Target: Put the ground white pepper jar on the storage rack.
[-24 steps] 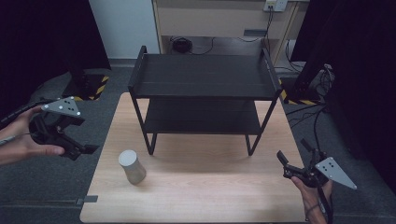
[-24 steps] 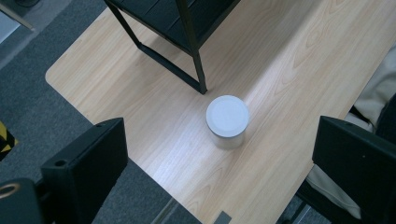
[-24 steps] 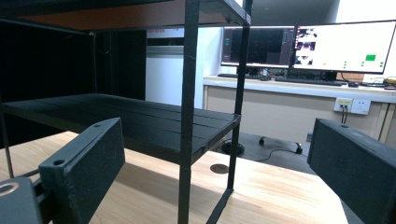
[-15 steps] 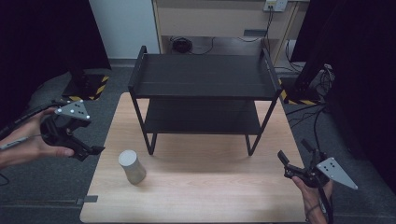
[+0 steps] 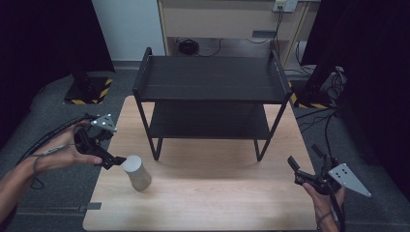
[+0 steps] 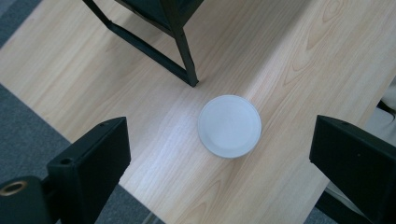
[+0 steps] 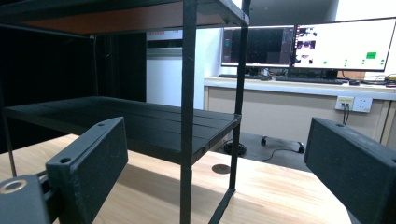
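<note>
Jaws of the left gripper (image 5: 116,162) gape wide above the white cup (image 6: 229,126), gripping nothing; right gripper (image 5: 296,171), right of the cup, spread and empty.

Glowing softly on the pale table (image 5: 217,193) under overhead light; fading into dark, slightly blurred surroundings.

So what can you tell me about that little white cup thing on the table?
The white cylinder stands upright near the left front of the wooden table, just ahead of the black shelf's front left leg. It looks smooth, matte and pale, maybe plastic, with a flat round top that has a faint rim. Only the table touches it. The left gripper hovers over it with jaws open, not touching.
</note>
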